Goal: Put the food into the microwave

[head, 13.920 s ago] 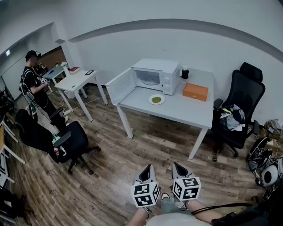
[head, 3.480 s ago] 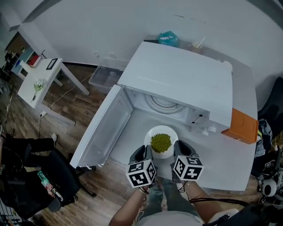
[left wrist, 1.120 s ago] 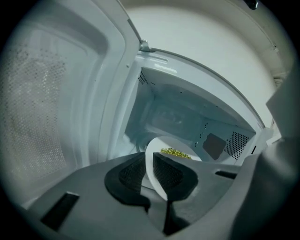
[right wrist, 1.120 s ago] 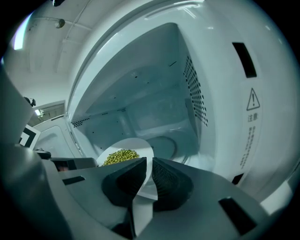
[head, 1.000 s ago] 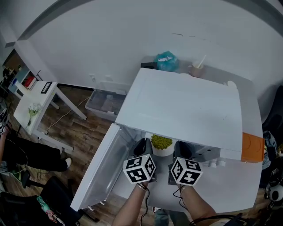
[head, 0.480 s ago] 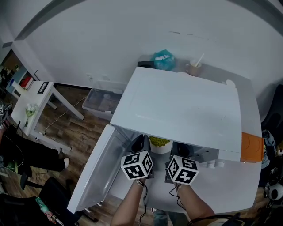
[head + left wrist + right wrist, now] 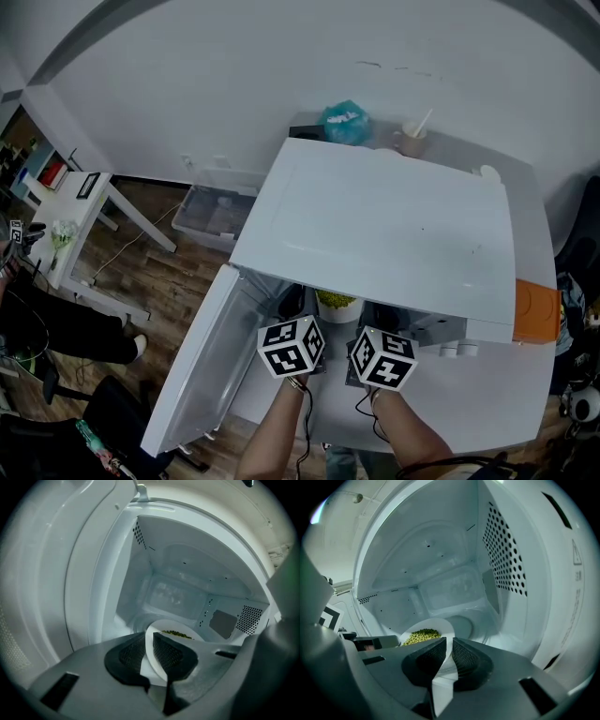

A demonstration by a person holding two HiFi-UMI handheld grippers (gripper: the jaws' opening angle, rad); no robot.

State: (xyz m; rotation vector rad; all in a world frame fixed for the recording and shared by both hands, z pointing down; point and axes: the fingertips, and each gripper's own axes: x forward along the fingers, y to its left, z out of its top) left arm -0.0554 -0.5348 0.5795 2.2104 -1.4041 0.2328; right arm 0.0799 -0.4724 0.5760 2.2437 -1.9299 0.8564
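Plate (image 7: 443, 626) has slid deeper into the microwave (image 7: 375, 220), left gripper (image 7: 150, 651) and right gripper (image 7: 449, 657) clamping its rim, walls (image 7: 506, 559) clear.

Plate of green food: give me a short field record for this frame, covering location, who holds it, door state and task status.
item: white plate carrying green food
location: partly inside the microwave
door: microwave door open, at the left in the head view
left gripper: fingers shut on the plate's left rim
right gripper: fingers shut on the plate's right rim
resting on the cavity floor: cannot tell
task status: plate in the cavity, not yet released
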